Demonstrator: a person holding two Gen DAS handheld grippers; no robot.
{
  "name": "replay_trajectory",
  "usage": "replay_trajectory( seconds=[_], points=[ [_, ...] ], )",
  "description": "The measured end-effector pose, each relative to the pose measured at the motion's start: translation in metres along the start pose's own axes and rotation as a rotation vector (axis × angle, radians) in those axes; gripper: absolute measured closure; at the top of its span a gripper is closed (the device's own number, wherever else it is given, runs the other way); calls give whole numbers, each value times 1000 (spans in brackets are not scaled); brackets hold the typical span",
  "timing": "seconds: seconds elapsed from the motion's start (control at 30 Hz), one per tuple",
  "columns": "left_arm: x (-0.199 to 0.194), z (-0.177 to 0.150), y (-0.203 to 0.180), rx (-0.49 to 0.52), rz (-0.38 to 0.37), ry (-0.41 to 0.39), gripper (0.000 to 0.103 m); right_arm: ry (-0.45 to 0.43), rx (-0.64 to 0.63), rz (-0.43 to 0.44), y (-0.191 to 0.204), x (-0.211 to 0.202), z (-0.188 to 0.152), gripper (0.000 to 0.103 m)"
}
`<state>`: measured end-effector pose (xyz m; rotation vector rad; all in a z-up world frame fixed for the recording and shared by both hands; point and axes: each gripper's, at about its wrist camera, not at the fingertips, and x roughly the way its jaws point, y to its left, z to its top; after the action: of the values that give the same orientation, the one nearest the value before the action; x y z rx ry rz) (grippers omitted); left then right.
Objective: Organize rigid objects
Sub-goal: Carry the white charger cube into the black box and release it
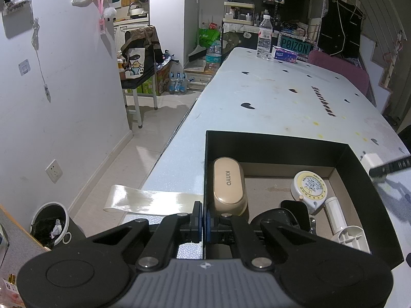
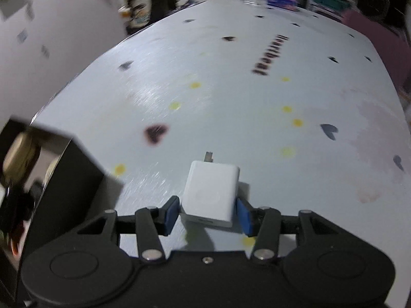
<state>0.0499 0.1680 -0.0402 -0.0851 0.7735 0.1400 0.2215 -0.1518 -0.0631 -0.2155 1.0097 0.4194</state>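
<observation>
Blue pads [image 2: 171, 211] of the right gripper [image 2: 209, 214] clamp a white charger [image 2: 209, 195] by its two flat sides, just above the table [image 2: 231, 89], right of the black box [image 1: 277, 141]. To do this step well, I would keep the squeeze steady, carry the charger level over the box's near-right wall and lower it into the bare cardboard floor before letting go (the view is blurred, so slower is safer). It looks like a smooth, rounded white block with a metal prong at its far end. The left gripper [image 1: 203, 222] is pinched on the box's left wall, steadying it. Inside lie a beige case [image 1: 228, 184] and a round tape measure [image 1: 309, 187].
</observation>
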Motion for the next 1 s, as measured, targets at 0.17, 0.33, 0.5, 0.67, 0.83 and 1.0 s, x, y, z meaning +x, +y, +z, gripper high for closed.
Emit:
replay_trajectory(
  seconds=[0.17, 0.33, 0.5, 0.67, 0.83, 1.0],
  points=[
    [0, 0, 0, 0, 0, 0, 101, 14, 23, -73, -4, -5, -2, 42],
    [0, 0, 0, 0, 0, 0, 101, 8, 128, -139, -26, -7, -2, 44],
    [0, 0, 0, 1, 1, 0, 100, -2, 253, -204, -49, -9, -2, 45],
    [0, 0, 0, 1, 0, 0, 100, -92, 347, -45, -59, -22, -3, 27],
    [0, 0, 0, 0, 0, 0, 100, -82, 446, -14, -55, -6, 8, 23],
    [0, 0, 0, 0, 0, 0, 100, -21, 553, -67, -53, 18, 15, 32]
  ],
)
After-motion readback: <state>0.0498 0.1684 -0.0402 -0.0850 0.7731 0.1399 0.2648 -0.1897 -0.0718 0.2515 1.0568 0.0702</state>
